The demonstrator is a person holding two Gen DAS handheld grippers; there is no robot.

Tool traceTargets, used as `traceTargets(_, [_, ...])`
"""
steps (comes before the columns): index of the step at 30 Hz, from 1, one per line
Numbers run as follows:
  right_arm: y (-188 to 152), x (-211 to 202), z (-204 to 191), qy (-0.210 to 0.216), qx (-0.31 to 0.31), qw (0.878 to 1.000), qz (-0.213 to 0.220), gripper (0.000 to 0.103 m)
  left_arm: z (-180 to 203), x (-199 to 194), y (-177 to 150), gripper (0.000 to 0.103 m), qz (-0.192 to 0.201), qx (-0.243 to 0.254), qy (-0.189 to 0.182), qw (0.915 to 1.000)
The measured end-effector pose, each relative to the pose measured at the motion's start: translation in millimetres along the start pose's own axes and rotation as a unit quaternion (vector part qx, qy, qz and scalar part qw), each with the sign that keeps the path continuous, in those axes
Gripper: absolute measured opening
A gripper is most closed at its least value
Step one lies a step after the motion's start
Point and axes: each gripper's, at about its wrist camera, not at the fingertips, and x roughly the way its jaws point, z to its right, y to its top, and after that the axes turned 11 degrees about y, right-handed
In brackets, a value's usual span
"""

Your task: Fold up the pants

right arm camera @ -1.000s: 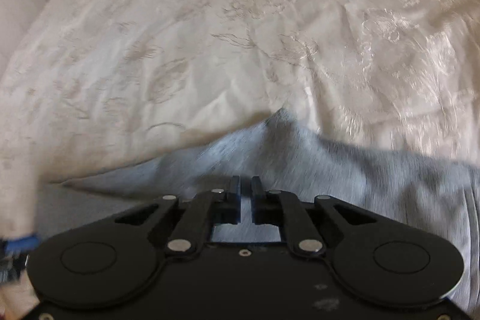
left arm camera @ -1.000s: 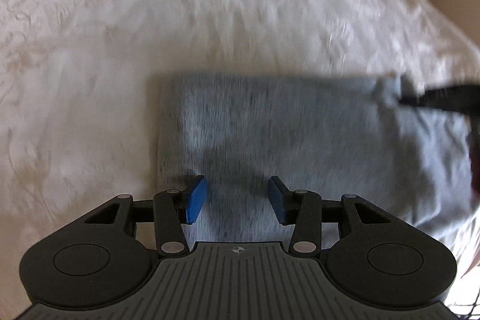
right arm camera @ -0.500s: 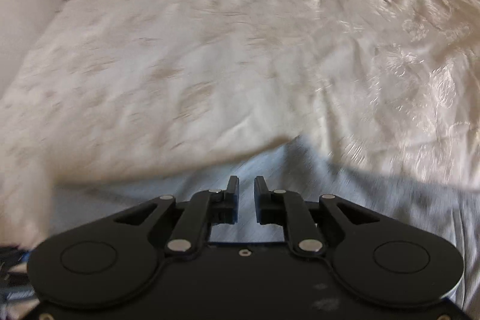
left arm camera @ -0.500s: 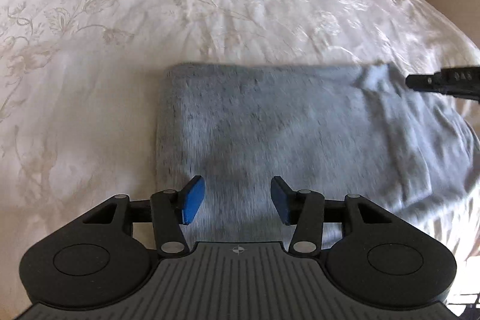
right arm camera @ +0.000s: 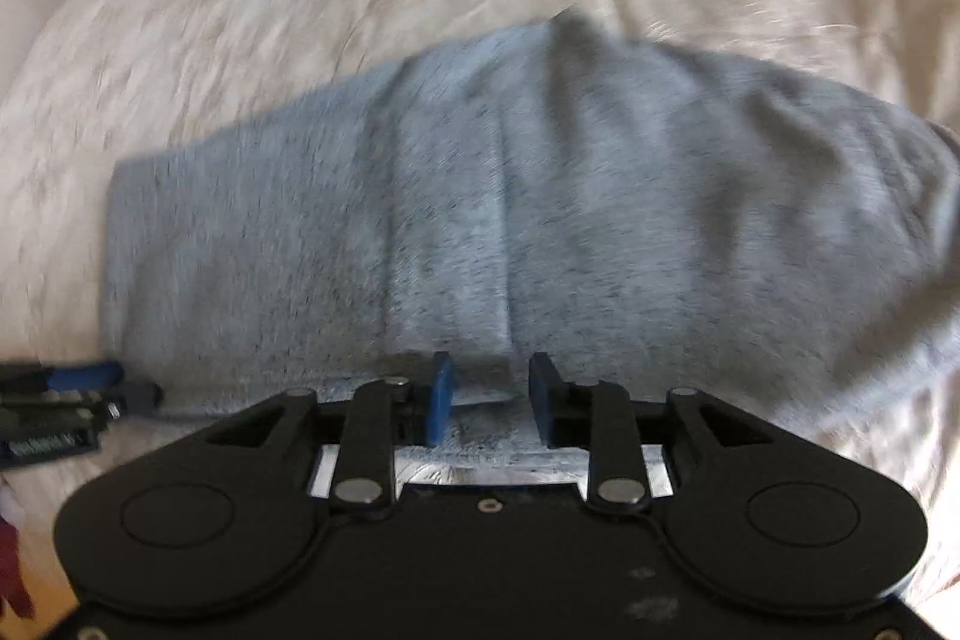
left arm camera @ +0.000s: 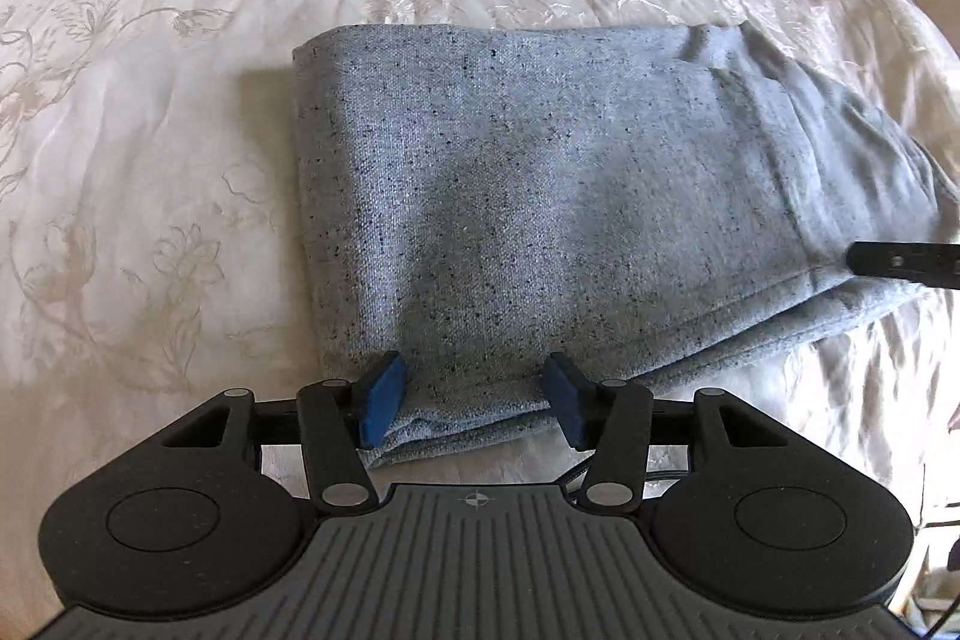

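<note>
Pants point(left arm camera: 540, 196), grey speckled knit, lie folded into a thick rectangle on the cream floral bedspread point(left arm camera: 150, 130), approx centre of it. Fold edge on the left side in my left cam, looser layered end w/ hems off to the right. Near edge of the stack shows several layers.

My left claw point(left arm camera: 474, 394) sits over the near-left corner of the pants, blue pads point(left arm camera: 381, 397) spread and widening a bit more; fabric lies under/between the pads but they're not pressing it, nothing pinched. Tip of my right claw pokes in at the right edge of that view, at the looser end.

Right cam is motion-blurred. My right claw point(right arm camera: 489, 394) is over the near edge of the pants point(right arm camera: 510, 220), jaws opening, clear gap btwn the pads, cloth below but not gripped. My left claw shows at far left of that view, just beside the pants' corner. Some small items at top-left bkgd, too blurred to ID.
</note>
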Motion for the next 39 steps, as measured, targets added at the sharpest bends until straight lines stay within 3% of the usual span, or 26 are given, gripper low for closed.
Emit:
traceTargets(7, [-32.8,-54.0,16.0,-0.031,0.064,0.995,0.063,0.044,2.3,-16.5,-1.9,0.05,0.019,0.003,-0.015,0.9997])
traceTargets(12, [-54.2,-78.6,47.9,-0.034,0.115,0.989,0.09,0.053,16.6,-43.8,1.5,0.05,0.05,-0.001,-0.023,0.9985])
traceTargets(18, [-56.9,-95.7,115.9,-0.059,0.152,0.982,0.097,0.053,63.0,-51.0,7.1,0.05,0.053,-0.022,-0.018,0.9982])
traceTargets(23, [-37.7,-119.8,173.6,-0.073,0.18,0.967,0.164,0.053,105.3,-49.3,8.1,0.05,0.05,-0.025,-0.01,0.9984])
traceTargets(26, [-21.7,-124.8,199.0,-0.076,0.177,0.963,0.19,0.047,128.4,-48.0,9.7,0.05,0.05,-0.019,-0.003,0.9986])
traceTargets(29, [-11.1,-108.8,219.5,-0.072,0.169,0.967,0.176,0.045,147.5,-47.6,13.6,0.05,0.05,-0.011,0.008,0.9987])
traceTargets(33, [-17.5,-69.0,244.4,-0.075,0.178,0.977,0.095,0.04,165.8,-46.9,23.9,0.05,0.052,-0.011,0.022,0.9983])
traceTargets(39, [-31.0,-73.8,257.1,-0.028,0.197,0.976,0.094,0.042,181.2,-36.4,42.8,0.05,0.045,-0.011,0.037,0.9982])
